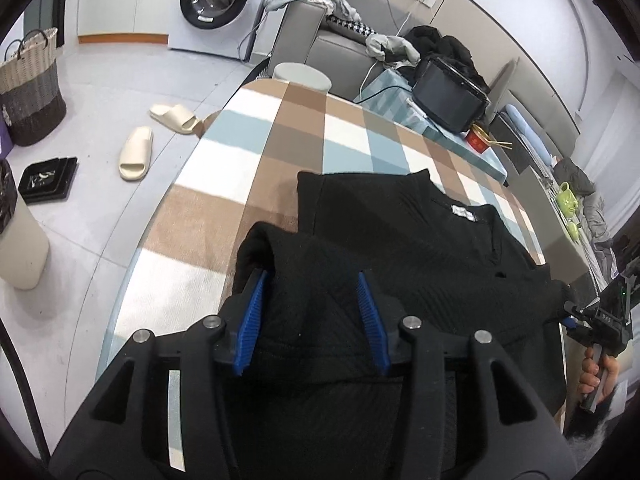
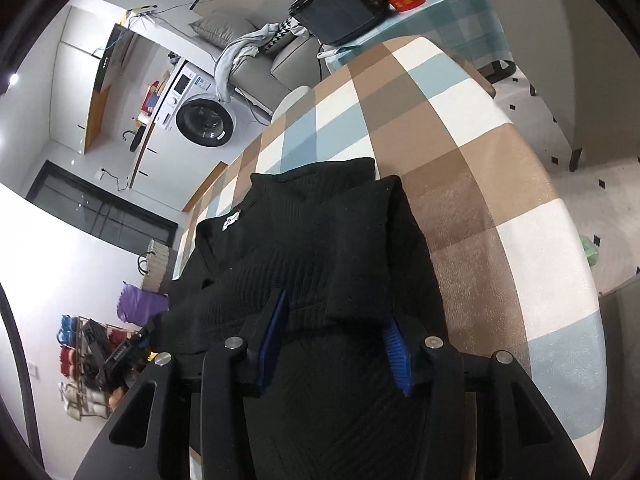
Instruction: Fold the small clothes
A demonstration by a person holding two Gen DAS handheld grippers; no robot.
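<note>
Blue fingers (image 1: 256,312) on the left gripper (image 1: 310,316) stand spread, black knit lying between them with no pad pressing on it, as far as the left wrist view shows. Same picture on the other side: the right gripper (image 2: 334,338) has its blue fingers (image 2: 274,332) parted too, a folded-over edge of cloth draped across the gap rather than pinched.

So the black sweater (image 1: 420,240) sits loose on the checked tablecloth (image 1: 240,184), its lower part doubled up toward the collar, where a small white label (image 2: 230,222) marks the neck. Looks like a fold just laid down, with both grippers free of it.

How will it handle? Soft, ribbed, floppy, fairly light, I'd judge; nothing fragile, and the textured knit should grip well against those ridged pads. It will sag and bunch wherever it's unsupported, so best hold is at the outer corners of the folded edge, one per gripper, pinching both layers together and keeping the edge taut between them.

Further out on the right, the person's hand (image 1: 596,372) shows around the other handle. Beyond the table: beige slippers (image 1: 138,152) on the floor, a woven basket (image 1: 30,80), and a washing machine (image 1: 218,0) against the far wall.
</note>
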